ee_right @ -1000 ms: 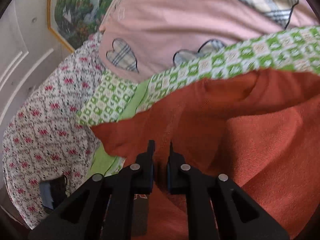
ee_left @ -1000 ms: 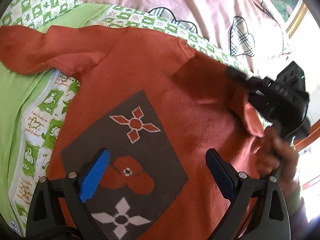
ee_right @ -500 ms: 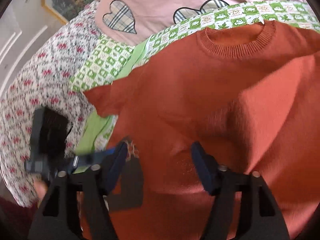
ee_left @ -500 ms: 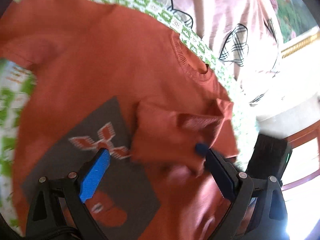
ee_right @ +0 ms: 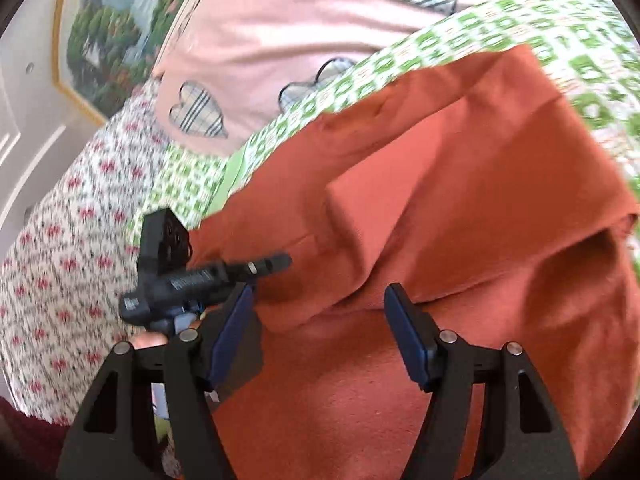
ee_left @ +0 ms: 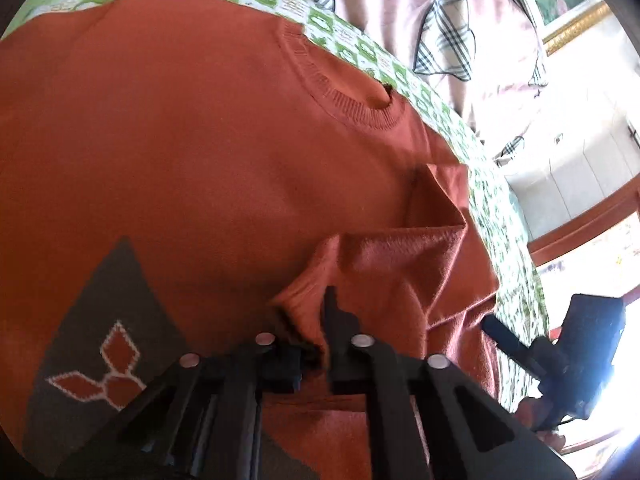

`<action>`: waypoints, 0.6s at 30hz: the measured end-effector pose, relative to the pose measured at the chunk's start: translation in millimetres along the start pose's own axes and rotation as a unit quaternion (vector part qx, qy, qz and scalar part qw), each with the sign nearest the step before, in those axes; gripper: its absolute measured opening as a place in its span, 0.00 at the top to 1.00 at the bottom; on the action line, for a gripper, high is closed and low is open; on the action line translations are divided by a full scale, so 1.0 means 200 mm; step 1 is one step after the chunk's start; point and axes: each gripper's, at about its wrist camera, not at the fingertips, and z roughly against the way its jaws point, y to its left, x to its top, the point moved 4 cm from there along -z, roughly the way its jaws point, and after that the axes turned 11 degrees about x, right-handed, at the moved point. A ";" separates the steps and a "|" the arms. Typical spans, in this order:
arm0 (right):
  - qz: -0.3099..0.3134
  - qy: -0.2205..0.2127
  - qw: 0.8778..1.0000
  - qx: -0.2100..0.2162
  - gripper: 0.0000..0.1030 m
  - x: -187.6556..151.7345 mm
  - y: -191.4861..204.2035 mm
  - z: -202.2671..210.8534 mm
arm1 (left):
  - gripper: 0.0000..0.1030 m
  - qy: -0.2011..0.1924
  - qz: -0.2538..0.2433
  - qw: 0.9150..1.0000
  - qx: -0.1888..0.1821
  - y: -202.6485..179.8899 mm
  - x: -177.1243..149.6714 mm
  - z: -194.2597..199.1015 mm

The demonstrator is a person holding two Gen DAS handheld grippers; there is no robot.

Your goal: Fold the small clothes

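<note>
Fabric from the orange sweater (ee_left: 224, 152), a raised fold of its folded-in sleeve, sits pinched in the left gripper (ee_left: 310, 344), whose jaws have just clamped together on it. The ribbed collar (ee_left: 344, 100) lies beyond. The right gripper (ee_right: 320, 328) hovers released over the sweater, nothing between its blue pads (ee_right: 408, 332). Green checked bedding (ee_right: 192, 184) lies farther out.

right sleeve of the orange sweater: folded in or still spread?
Folded in. The sleeve lies doubled across the sweater chest below the collar; the left claw is shut on its cuff.
</note>
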 end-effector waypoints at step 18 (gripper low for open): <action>0.002 -0.049 0.983 -0.175 0.33 0.26 -0.27 0.25 | 0.95 -0.105 0.034 0.974 0.200 0.50 0.25 0.23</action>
